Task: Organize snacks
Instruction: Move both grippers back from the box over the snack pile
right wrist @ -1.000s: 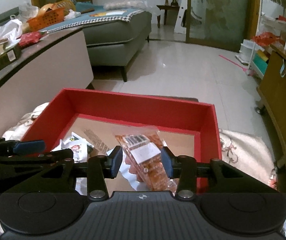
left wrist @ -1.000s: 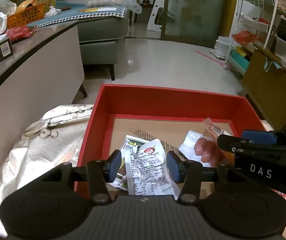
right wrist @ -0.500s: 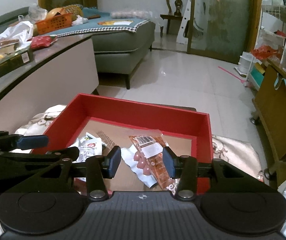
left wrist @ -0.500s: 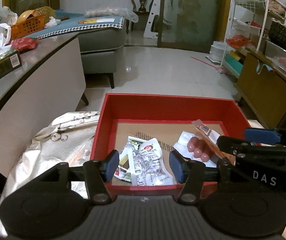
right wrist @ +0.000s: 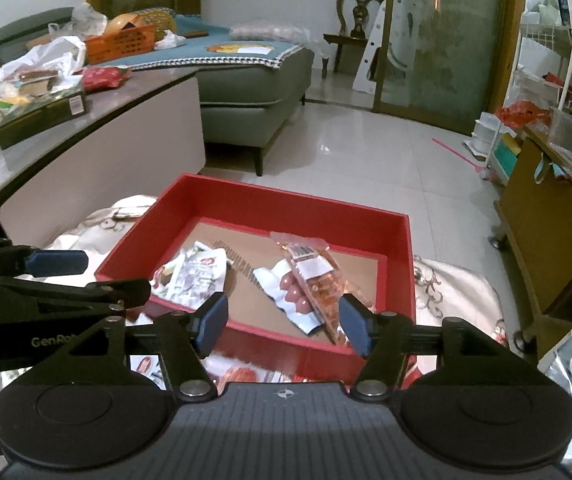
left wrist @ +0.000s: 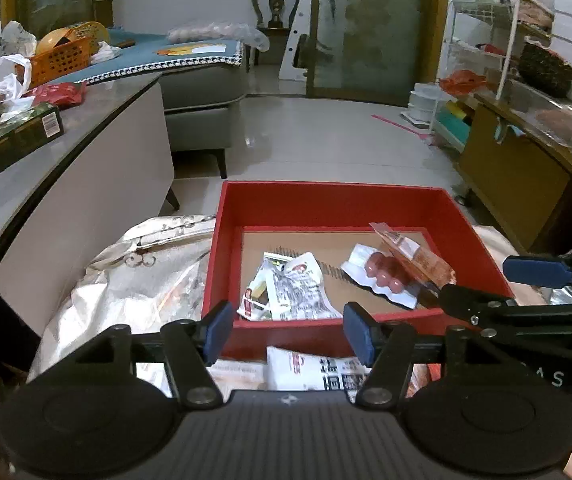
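**Over the red box: both packets dropped, more to fetch**

Inside the box (left wrist: 328,204) lie the white packet (left wrist: 298,288) and the orange packet (right wrist: 318,280). Left hand-held gripper (left wrist: 288,332) and right hand-held gripper (right wrist: 282,322) hang at the box's near wall, jaws opening, nothing between them. Next, I judge, comes reaching for the loose snacks (left wrist: 318,370) just outside that wall.

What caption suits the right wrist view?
Right gripper, jaws opening and empty, above red box holding an orange snack pack and white packets.
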`<state>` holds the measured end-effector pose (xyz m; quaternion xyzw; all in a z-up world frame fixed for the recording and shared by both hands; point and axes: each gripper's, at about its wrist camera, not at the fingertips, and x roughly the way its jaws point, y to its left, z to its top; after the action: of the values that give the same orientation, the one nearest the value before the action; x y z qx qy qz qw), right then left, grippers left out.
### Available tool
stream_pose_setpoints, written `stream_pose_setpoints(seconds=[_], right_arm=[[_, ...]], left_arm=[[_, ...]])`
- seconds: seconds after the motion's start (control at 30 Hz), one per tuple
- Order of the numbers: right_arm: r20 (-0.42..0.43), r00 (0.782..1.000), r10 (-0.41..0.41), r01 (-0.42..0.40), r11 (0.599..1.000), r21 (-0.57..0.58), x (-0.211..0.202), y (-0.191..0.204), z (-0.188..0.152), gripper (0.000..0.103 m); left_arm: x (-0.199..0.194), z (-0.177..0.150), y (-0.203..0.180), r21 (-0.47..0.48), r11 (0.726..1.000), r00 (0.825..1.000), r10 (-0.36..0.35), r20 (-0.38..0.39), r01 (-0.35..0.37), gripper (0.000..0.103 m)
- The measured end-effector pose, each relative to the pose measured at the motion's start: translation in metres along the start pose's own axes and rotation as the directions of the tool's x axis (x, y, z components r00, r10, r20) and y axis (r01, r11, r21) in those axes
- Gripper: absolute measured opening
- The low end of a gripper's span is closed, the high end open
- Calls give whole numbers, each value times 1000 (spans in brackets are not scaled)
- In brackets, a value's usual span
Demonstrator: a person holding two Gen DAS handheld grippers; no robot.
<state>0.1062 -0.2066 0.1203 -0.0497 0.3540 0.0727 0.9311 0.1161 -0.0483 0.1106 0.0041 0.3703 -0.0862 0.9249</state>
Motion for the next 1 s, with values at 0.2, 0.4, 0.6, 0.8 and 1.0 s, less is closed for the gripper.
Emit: stream_pose_setpoints(seconds=[0.2,0.4,0.6,0.8,1.0], right_arm=[[-5,1000,-2,2,1000,1,-13,2,-9,71],[-28,1000,-5,4,1000,-13,-23,5,-21,73],[-46,999,14,-14,1000,-17,-35,5,-31,74],[-41,999,35,-35,999,2,-42,2,-31,76],[-35,998,48,-48,999,12,-50,-5,-33,79]], left_arm=[[-17,-12,0,38,999,1000,-10,-11,10,59],[-28,-26,8,60,998,998,-33,-49,36,65],[-40,-45,37,8,998,991,-60,-120,62,65],[-48,-74,54,-43,998,979,-58,-194,50,65],[-43,-77,68,-100,994,980,-53,-191,35,65]])
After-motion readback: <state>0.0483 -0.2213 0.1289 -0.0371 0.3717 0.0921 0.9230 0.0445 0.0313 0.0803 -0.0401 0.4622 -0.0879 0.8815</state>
